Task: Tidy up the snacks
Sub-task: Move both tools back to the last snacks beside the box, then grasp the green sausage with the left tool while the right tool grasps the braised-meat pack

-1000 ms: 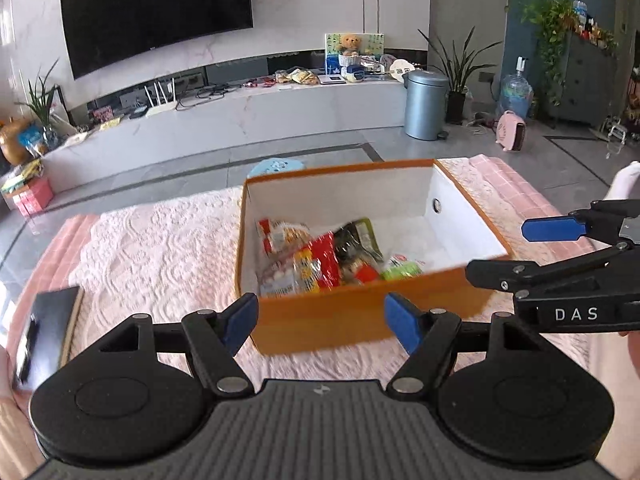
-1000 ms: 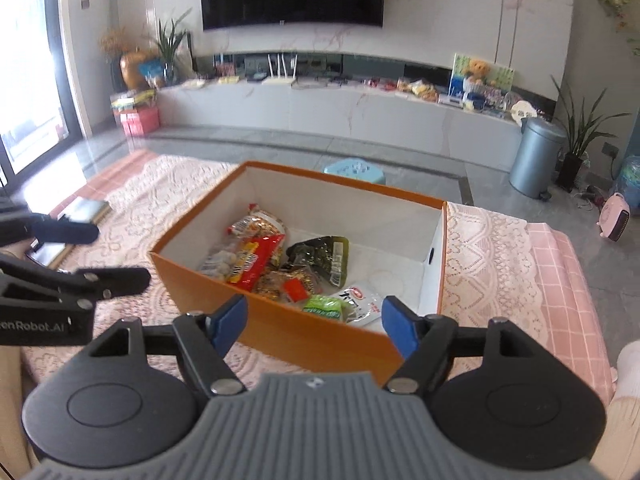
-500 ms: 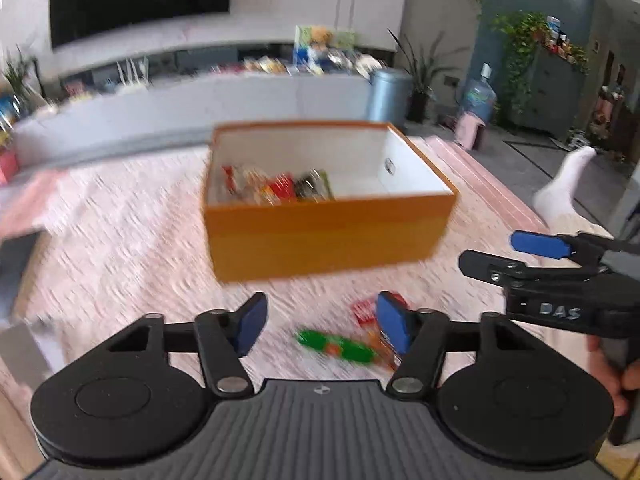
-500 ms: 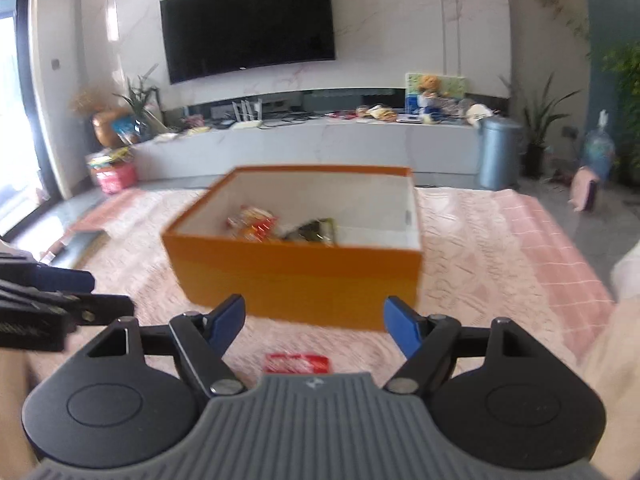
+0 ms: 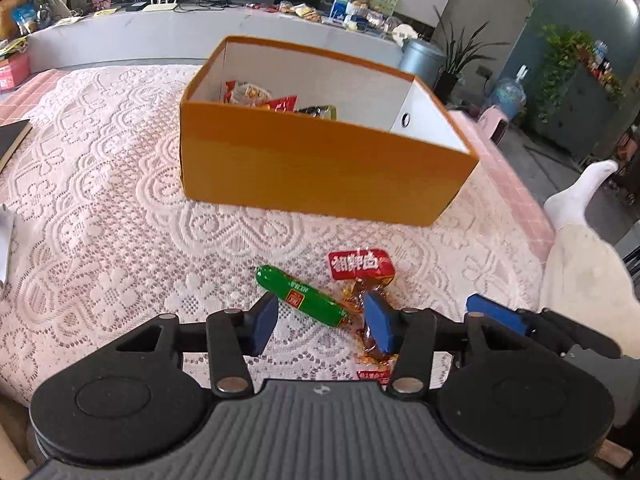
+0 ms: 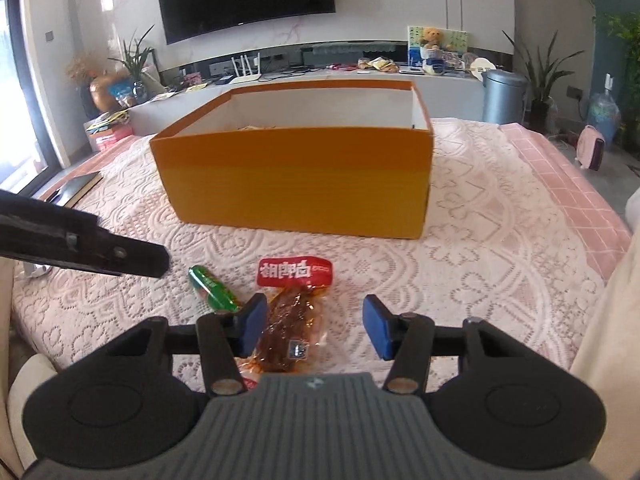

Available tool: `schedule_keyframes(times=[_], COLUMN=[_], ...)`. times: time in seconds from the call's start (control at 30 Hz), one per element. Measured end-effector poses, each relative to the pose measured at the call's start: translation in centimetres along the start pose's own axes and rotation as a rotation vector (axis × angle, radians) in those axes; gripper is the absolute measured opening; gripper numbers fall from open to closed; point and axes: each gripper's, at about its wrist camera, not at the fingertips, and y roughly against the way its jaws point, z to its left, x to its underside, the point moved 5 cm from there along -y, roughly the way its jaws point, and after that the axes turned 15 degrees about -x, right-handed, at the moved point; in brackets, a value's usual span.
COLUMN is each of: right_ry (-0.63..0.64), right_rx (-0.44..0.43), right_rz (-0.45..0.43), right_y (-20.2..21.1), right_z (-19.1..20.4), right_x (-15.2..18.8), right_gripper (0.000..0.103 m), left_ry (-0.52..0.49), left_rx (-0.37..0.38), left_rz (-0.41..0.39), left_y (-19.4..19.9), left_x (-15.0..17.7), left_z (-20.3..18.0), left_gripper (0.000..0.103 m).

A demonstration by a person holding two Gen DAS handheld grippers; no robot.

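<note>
Both grippers are dropping from over the orange box [image 5: 320,168] to the lace cloth [image 5: 120,200] at its 6 o'clock side, jaws narrowing on the way. Left gripper [image 5: 322,322] is half open, straddling the green sausage [image 5: 302,296]; pads not touching it yet. Right gripper [image 6: 316,328] is half open over the red-topped snack pack [image 6: 294,304], left pad just beside it, no grip. Two leftovers are lying outside; the rest are sitting inside the box, so each claw is likely taking one.
</note>
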Motion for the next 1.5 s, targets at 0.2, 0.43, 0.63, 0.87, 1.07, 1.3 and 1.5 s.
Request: schedule_keyframes(times=[0.2,0.43,0.63,0.87,1.07,1.3,1.5], right_ry=[0.006,-0.035,0.017,0.003,-0.006,-0.008,0.046], right_rx=[-0.004,-0.030,-0.028,-0.041,-0.045,-0.050,-0.035], right_rz=[0.020,0.057,0.090,0.126,0.134,0.143,0.154], right_y=[-1.0,-2.7,-4.2,-5.6,-6.3,-6.9,-7.5], right_z=[0.1,-0.2,0.2,0.0,-0.2,0.0,0.7], right_x=[0.7,1.1,1.3,1.5,1.5,1.6,1.7], right_gripper=[0.052,0.051,0.051,0.051,0.054,0.061,0.065], left_ry=[0.056,0.081,0.090,0.088,0.079,0.037,0.024], left_rx=[-0.017,-0.045,-0.066,-0.079,-0.061,-0.091,-0.042], left_rz=[0.046,0.086,0.115,0.076,0.079,0.054,0.093], left_y=[-1.6,-3.8,-5.8,-7.0,-8.2,-8.9,-8.4], left_x=[0.5,0.4,0.7,0.6,0.4,0.0,-0.2], left_z=[-0.1,-0.4,-0.5,-0.6,-1.2,-1.7,-0.8], left_gripper=[0.045,0.045,0.051,0.064,0.064,0.064,0.053])
